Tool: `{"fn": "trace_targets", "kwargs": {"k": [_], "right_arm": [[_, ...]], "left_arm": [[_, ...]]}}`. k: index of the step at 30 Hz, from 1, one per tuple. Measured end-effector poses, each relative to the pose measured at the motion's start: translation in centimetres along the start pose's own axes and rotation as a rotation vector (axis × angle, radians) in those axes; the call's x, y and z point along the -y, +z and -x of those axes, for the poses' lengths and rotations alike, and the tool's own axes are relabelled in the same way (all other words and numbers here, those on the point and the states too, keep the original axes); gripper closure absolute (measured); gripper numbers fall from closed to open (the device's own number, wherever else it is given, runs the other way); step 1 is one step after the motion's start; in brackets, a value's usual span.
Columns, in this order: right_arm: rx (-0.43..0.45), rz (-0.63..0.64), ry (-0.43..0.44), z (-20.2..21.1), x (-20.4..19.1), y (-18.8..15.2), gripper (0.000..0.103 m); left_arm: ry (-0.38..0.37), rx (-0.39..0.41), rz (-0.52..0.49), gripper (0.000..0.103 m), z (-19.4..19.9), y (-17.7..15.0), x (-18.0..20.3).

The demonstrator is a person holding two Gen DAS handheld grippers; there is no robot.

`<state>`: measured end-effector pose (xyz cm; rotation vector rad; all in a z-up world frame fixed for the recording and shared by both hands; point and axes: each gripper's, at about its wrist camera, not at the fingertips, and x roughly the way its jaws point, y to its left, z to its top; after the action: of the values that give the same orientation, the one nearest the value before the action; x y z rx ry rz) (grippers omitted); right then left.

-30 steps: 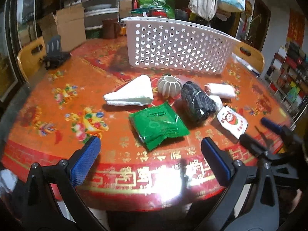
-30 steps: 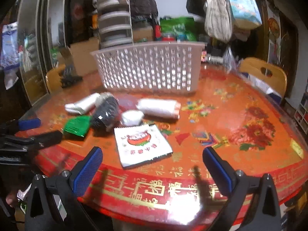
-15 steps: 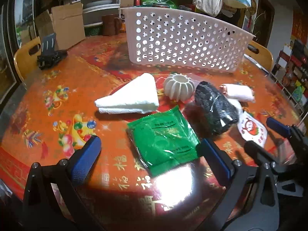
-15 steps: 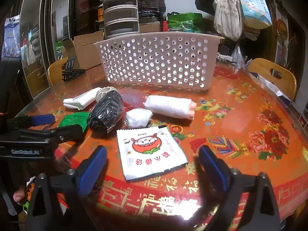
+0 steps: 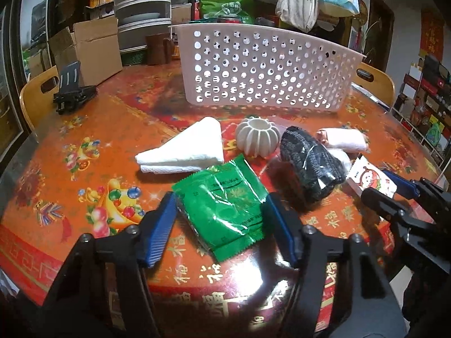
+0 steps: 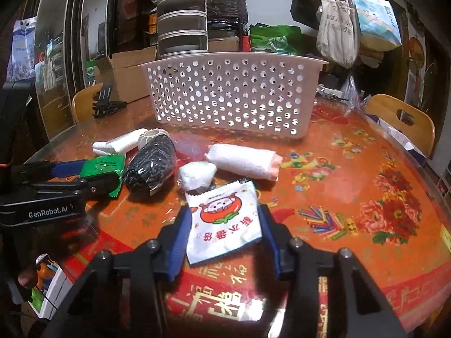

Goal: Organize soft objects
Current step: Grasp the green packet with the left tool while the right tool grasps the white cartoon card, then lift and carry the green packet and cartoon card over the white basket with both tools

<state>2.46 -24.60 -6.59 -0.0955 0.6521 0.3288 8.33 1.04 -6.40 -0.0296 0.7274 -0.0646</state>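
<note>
Left wrist footage shows the left gripper (image 5: 222,214) with jaws spread around the green packet (image 5: 222,208) on the table (image 5: 56,169), while the right gripper (image 6: 225,239) is likewise spread around the white cartoon packet (image 6: 225,222), with the white basket (image 6: 231,95) well behind. Either slick packet could be squeezed out sideways or merely crumpled if the jaws are closed off-centre. Pad contact cannot be judged, and the basket's inside is hidden.

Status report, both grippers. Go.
Left gripper straddling green packet, jaws open. Right gripper straddling white cartoon packet, open. Basket behind, path unobstructed.
</note>
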Motion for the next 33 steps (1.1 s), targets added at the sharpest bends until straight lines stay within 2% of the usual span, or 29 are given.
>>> {"fn": "trace_targets", "kwargs": {"k": [3,5,7,8,9,10,14,21,23,25,33], "right_arm": [[0.002,0.001,0.005,0.1,0.1,0.0,0.065],[0.003,-0.004,0.021,0.1,0.1,0.0,0.076],[0.004,-0.009,0.026,0.2,0.3,0.0,0.08],[0.006,-0.017,0.026,0.3,0.4,0.0,0.091],[0.008,-0.024,0.029,0.4,0.5,0.0,0.097],[0.005,-0.034,0.041,0.3,0.7,0.0,0.097],[0.008,-0.041,0.048,0.5,0.8,-0.1,0.097],[0.026,-0.047,0.063,1.2,0.8,0.1,0.097],[0.031,-0.048,0.066,1.4,0.8,0.3,0.097],[0.037,-0.048,0.066,1.6,0.9,0.4,0.097],[0.053,-0.047,0.067,2.3,1.0,1.0,0.097]], "left_arm": [[0.004,0.02,-0.01,0.049,0.4,-0.2,-0.1],[0.002,0.033,-0.01,0.056,0.7,-0.3,-0.1],[0.0,0.04,-0.013,0.059,1.0,-0.2,-0.2],[0.001,0.043,-0.017,0.062,1.1,-0.2,-0.2],[-0.001,0.05,-0.019,0.065,1.3,-0.3,-0.1],[-0.004,0.061,-0.019,0.069,1.5,-0.3,-0.1],[-0.021,0.074,-0.024,0.074,2.0,-0.3,-0.1],[-0.046,0.094,-0.022,0.076,2.8,-0.4,-0.1],[-0.053,0.1,-0.017,0.081,3.1,-0.3,-0.1],[-0.068,0.099,-0.011,0.081,3.2,-0.2,-0.3],[-0.073,0.109,-0.022,0.085,3.7,0.3,0.1]]}}
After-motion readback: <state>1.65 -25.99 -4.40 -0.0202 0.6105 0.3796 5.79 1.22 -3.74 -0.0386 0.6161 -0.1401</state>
